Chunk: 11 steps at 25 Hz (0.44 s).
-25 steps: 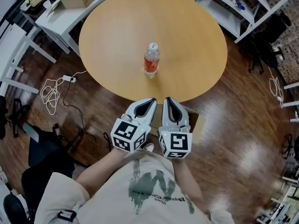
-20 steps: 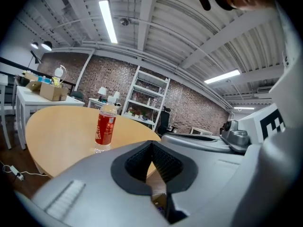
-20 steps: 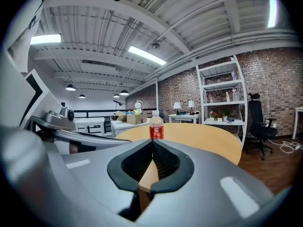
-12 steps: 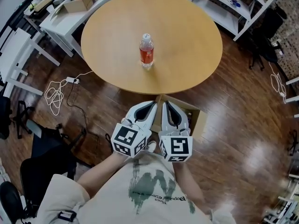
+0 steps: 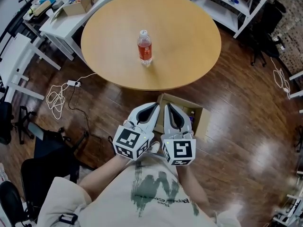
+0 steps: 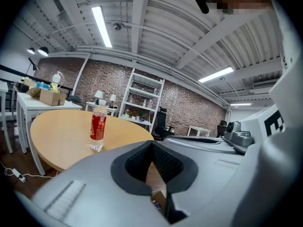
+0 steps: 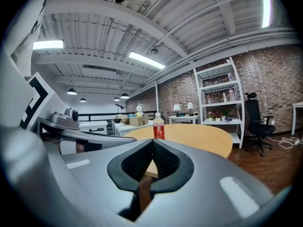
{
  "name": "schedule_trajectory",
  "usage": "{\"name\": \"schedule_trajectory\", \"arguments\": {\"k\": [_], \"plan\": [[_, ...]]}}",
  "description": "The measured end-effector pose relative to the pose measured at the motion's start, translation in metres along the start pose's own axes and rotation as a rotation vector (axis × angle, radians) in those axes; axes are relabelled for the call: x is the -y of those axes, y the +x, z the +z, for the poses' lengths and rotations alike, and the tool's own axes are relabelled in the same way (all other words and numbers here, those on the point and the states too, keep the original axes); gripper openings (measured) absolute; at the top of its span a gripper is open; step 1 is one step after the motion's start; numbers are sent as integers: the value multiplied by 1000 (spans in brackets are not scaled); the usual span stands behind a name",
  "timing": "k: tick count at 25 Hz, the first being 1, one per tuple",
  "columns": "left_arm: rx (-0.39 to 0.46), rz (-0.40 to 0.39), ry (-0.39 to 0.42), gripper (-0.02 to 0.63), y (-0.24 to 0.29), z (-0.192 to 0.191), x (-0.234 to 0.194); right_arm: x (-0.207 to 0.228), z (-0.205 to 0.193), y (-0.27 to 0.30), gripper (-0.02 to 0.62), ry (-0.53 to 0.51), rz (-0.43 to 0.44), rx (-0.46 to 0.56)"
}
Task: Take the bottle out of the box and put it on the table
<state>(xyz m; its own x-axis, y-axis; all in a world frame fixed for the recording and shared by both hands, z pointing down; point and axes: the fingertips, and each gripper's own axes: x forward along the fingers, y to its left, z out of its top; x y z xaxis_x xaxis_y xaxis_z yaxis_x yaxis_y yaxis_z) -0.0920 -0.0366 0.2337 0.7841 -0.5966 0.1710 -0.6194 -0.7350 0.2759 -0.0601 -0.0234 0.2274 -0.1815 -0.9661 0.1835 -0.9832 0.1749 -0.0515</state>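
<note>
A clear bottle (image 5: 144, 47) with a red label and white cap stands upright on the round wooden table (image 5: 184, 41). It also shows in the left gripper view, bottle (image 6: 98, 128), and in the right gripper view, bottle (image 7: 158, 126). An open cardboard box (image 5: 200, 120) sits on the floor by the table's near edge, with something small and blue inside. My left gripper (image 5: 154, 103) and right gripper (image 5: 169, 102) are side by side close to my body, over the box's near side, well short of the bottle. Both are shut with nothing in them.
A white desk (image 5: 57, 20) with a cardboard box and clutter stands at the upper left. White shelving (image 5: 227, 6) is at the upper right. A white cable (image 5: 57, 96) lies on the wooden floor at left, near a black chair (image 5: 47, 150).
Both grippers have drawn back from the table edge toward my body. More of the box on the floor shows now. The bottle stays upright on the table.
</note>
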Motion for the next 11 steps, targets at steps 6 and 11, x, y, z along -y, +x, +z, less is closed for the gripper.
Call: {"name": "schedule_trajectory", "arguments": {"k": [6, 11], "plan": [[5, -10, 11, -6, -4, 0, 9, -1, -1, -10, 0, 1, -5, 6], [6, -9, 14, -6, -6, -3, 14, 0, -3, -16, 0, 0, -7, 11]]}}
